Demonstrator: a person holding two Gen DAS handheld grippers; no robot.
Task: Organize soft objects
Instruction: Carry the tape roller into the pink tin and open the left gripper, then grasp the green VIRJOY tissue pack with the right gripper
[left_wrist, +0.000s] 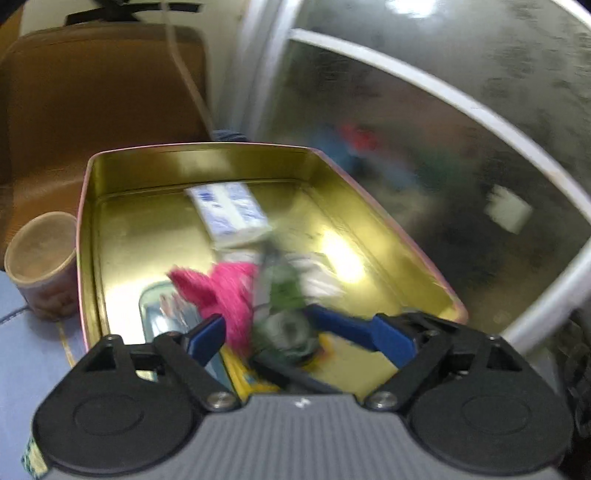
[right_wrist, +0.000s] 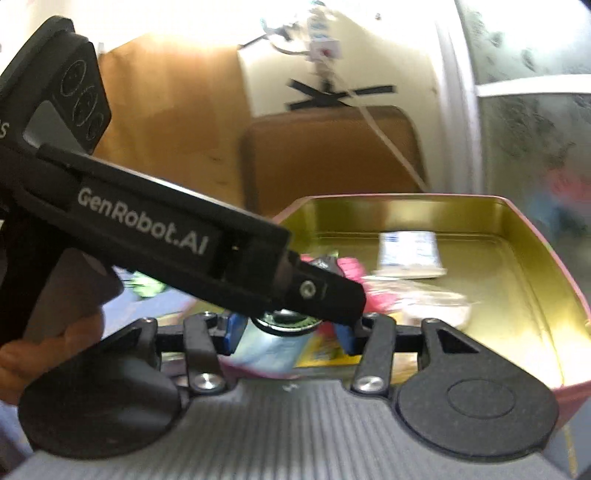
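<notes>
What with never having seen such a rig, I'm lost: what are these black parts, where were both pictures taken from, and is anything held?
No robot: a person holds two two-fingered tools. Each picture comes from a camera on one tool, looking along its blue fingers. Left view: the left claw stands open above a gold tin holding a pink cloth and a white box; a cup stands beside. Right view: the left claw's black body, with the hand gripping it, crosses before the right claw, so whether that holds anything is unclear.
</notes>
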